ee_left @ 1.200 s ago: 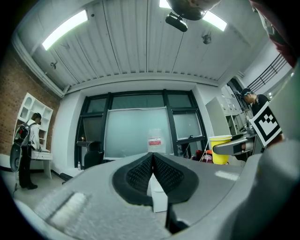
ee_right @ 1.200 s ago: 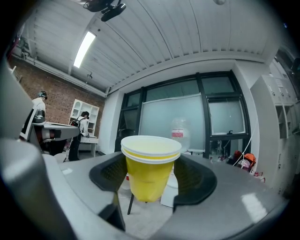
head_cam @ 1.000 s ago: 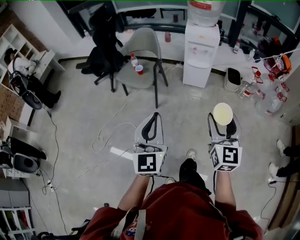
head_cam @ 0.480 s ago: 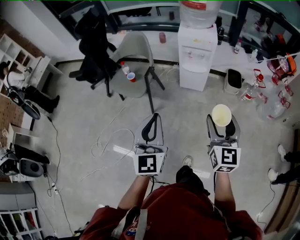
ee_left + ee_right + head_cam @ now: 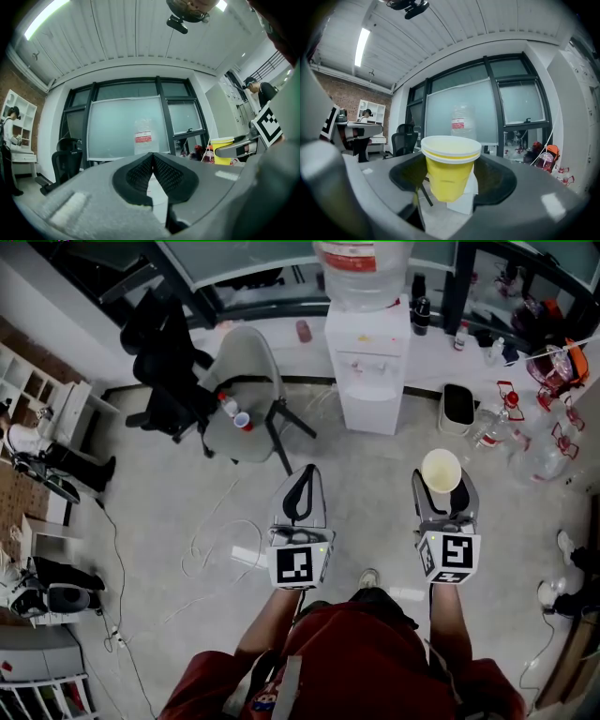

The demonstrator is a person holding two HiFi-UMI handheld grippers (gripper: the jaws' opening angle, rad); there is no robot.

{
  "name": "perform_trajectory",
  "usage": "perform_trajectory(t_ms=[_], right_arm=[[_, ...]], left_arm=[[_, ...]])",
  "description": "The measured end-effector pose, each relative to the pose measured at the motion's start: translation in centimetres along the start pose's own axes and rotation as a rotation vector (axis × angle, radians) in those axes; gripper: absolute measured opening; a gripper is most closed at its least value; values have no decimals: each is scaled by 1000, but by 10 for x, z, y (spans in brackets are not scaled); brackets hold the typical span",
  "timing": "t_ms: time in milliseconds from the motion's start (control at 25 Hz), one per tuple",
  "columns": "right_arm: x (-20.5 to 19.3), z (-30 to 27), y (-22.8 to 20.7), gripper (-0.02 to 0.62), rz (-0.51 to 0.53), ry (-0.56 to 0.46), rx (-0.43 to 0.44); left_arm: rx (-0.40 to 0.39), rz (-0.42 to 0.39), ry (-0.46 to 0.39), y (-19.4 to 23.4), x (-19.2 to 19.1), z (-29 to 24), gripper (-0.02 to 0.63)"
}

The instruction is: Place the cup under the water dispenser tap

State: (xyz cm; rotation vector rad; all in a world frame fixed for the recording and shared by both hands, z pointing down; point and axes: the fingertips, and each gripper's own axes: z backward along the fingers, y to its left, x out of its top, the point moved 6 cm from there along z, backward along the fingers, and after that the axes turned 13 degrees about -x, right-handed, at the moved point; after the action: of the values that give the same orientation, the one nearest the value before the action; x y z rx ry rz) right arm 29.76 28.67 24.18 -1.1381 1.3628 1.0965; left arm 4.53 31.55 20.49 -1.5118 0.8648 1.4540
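Observation:
A yellow cup (image 5: pixel 442 470) with a white rim stands upright between the jaws of my right gripper (image 5: pixel 443 486), which is shut on it; the right gripper view shows the cup (image 5: pixel 450 172) filling the space between the pads. The white water dispenser (image 5: pixel 367 367) with a clear bottle on top stands ahead against the window wall, a little left of the cup and some way off; behind the cup the dispenser (image 5: pixel 465 197) is mostly hidden. My left gripper (image 5: pixel 300 486) is shut with nothing in it, its pads (image 5: pixel 152 174) touching.
A grey chair (image 5: pixel 246 395) holding a red cup and a bottle stands left of the dispenser, with a black office chair (image 5: pixel 167 362) beside it. Cables (image 5: pixel 211 540) lie on the floor. A bin (image 5: pixel 457 407) and bottles (image 5: pixel 525 442) sit to the right.
Both grippers have travelled forward toward the dispenser, which now lies nearer and further left in the head view. The cup stays held in the right gripper.

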Motion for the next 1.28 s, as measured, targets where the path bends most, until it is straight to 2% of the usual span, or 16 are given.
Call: perform_trajectory(t_ms=[280,480,720,1280], right_arm=[[4,-30,-20,296,4,-8,-25],[-4,-55,-14,296,16,5,-31],[-8,-103,10,296,60,21,-50],[-18,-234,102,296,112,100,-72]], left_arm=[[-33,-4,-18,2,5,-45,5],[-42,3,-20,21,-9,-67,5],[-78,25,-26,66,-30,-103,5],[-135,74,5,201,-80,-180,5]])
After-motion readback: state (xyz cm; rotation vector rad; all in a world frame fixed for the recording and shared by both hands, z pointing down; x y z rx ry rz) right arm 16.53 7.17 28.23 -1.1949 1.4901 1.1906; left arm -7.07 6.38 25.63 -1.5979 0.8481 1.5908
